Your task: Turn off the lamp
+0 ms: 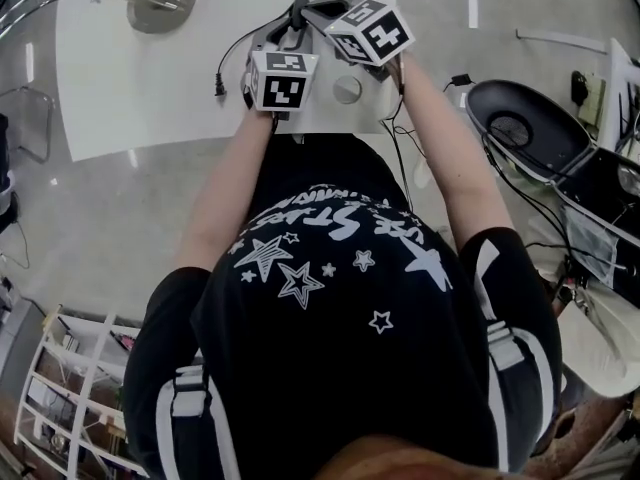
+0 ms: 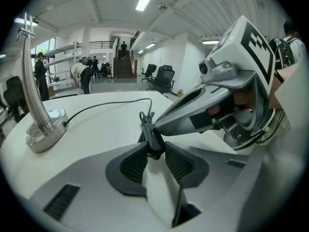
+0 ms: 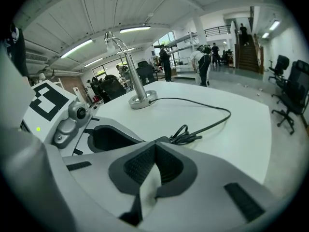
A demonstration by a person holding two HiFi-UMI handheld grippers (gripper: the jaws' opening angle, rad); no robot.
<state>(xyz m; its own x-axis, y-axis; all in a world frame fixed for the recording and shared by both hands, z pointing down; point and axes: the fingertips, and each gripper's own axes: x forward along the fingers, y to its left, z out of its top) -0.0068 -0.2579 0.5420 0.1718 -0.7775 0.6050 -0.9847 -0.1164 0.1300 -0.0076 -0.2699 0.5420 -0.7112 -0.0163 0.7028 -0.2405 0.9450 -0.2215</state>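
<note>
On white table (image 1: 120, 88), chrome lamp (image 1: 160, 3) with round base, curved neck

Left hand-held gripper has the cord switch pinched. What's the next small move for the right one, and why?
Probably push the right hand-held gripper tip down onto the inline switch. The left hand-held gripper clamps that switch from both sides, steadying it, and the right one's closed jaws point at its top face, seemingly touching it.

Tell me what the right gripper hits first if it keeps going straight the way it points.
The small black inline switch on the lamp's thin black cord, pinched between the left gripper's jaws. The right gripper's closed tip sits right at it; contact itself is unclear.
</note>
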